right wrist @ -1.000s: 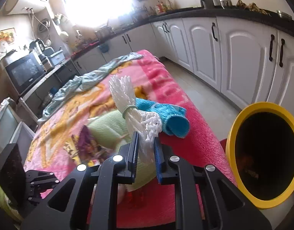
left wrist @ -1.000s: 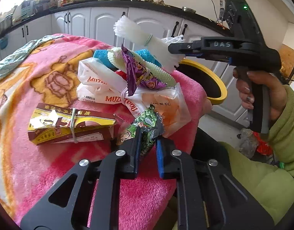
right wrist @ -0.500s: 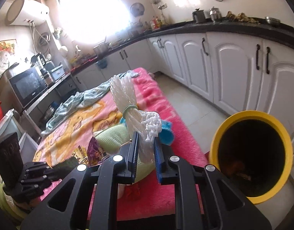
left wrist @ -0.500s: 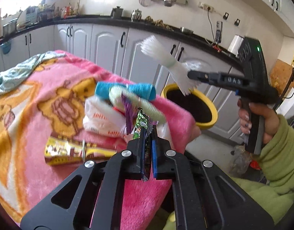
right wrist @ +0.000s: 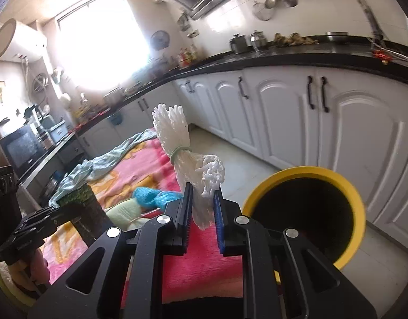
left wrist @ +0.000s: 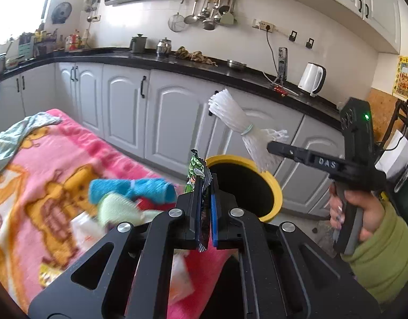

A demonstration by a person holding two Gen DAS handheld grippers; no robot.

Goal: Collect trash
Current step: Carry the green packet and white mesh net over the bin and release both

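My left gripper [left wrist: 205,199] is shut on a green snack wrapper [left wrist: 196,171], held in the air just left of the yellow-rimmed black bin [left wrist: 273,186]. My right gripper [right wrist: 202,210] holds a white foam net bundle [right wrist: 174,138] tied with a green band; its jaws look a little wider than before but still touch the net. It hangs left of the bin [right wrist: 297,174]. In the left wrist view the net [left wrist: 235,125] sits above the bin's far rim. The left gripper with the wrapper [right wrist: 90,212] shows low left in the right wrist view.
A pink blanket [left wrist: 57,175] covers the table, with a blue cloth roll [left wrist: 129,188], a pale green foam net [left wrist: 116,207] and a white bag [left wrist: 84,228]. A teal cloth [right wrist: 102,162] lies farther back. White cabinets [left wrist: 177,117] stand behind the bin.
Both grippers have risen and moved toward the bin. The left lifted the green wrapper off the blanket. The right carried the net over the bin's rim and its jaws look slightly wider.
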